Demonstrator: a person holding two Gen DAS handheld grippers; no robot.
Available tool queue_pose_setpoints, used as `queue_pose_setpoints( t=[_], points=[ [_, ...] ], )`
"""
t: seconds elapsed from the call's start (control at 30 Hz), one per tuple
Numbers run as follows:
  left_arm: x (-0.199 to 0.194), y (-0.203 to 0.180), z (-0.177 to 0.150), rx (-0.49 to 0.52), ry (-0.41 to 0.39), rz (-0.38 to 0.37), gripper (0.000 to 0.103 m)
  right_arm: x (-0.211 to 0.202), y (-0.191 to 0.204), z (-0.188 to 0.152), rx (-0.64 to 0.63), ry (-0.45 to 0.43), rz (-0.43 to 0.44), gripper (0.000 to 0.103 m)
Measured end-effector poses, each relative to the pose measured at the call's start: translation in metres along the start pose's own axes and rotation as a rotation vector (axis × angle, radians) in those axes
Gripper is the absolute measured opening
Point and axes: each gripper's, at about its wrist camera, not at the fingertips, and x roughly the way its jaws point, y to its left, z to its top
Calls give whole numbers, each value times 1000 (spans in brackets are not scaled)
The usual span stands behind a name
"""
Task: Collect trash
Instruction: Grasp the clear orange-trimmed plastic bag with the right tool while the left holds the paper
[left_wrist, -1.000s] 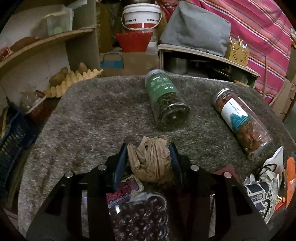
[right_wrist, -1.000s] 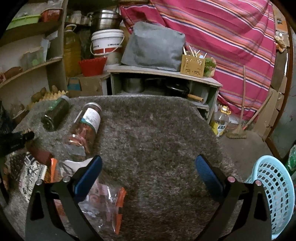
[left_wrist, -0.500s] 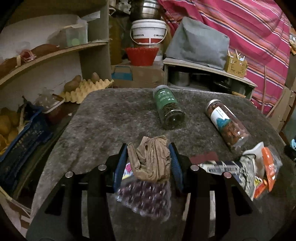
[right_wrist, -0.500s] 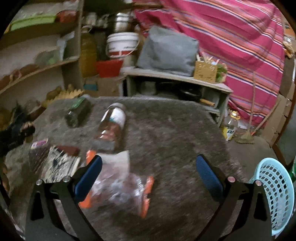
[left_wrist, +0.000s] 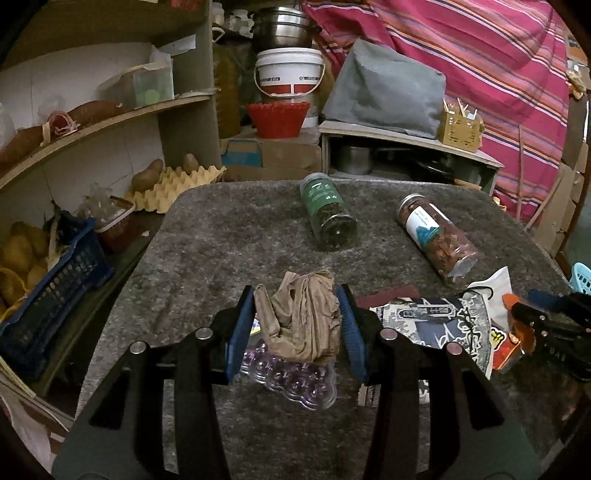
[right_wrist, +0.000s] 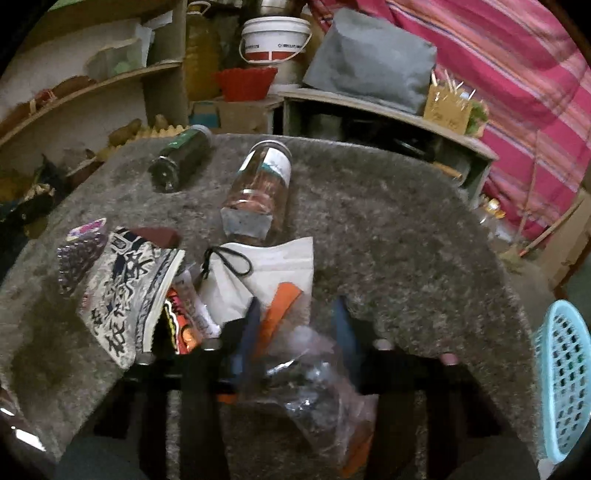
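My left gripper (left_wrist: 297, 321) is shut on a crumpled tan stocking (left_wrist: 301, 323) and holds it above the grey carpeted table (left_wrist: 229, 236). Below it lies a clear pack of purple beads (left_wrist: 291, 376). My right gripper (right_wrist: 295, 332) has closed on a clear plastic bag with orange edges (right_wrist: 317, 391) at the table's near edge; the view is blurred. It also shows at the right of the left wrist view (left_wrist: 546, 317). A printed black-and-white wrapper (right_wrist: 125, 291), a white pouch (right_wrist: 266, 269) and a colourful snack packet (right_wrist: 181, 325) lie beside it.
Two jars lie on the table: a green-labelled one (left_wrist: 327, 214) and a white-labelled one (left_wrist: 436, 236). A light blue basket (right_wrist: 565, 380) stands on the floor at the right. Shelves, a blue crate (left_wrist: 48, 291) and an egg tray (left_wrist: 173, 184) are at the left.
My right gripper moved left over the plastic bag and its fingers closed from wide open onto it. My left gripper rose and drew back with the stocking still held.
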Motion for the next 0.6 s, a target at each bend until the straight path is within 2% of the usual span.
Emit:
queue_pose_setpoints(
  t=[0.1,0.13,0.3,0.43,0.47,0.5,0.53,0.57,0.6],
  points=[
    [-2,-5,2,3,-7,-4,44,-7,-12,0,20,-13,17,17],
    [-4,-7,3,5,-11,-8,44,-10,-15,1,25,-19,17,8],
    [-6,-24,4,18,-24,-20,44,-28,-42,2,64,-65,17,3],
    [-8,-37,5,28,-29,-34,44,-38,-56,2,53,-62,44,5],
    [-8,-41,5,31,-29,-38,44,-38,-58,0,50,-52,33,11],
    [-8,-45,5,34,-31,-42,44,-38,-60,-2,49,-51,28,21],
    [-8,-47,5,36,-31,-45,44,-38,-62,-6,56,-49,17,64],
    [-8,-50,4,39,-32,-49,44,-39,-63,-8,61,-55,2,93],
    [-8,-52,4,41,-32,-51,44,-42,-62,-11,57,-78,-18,93]
  ],
)
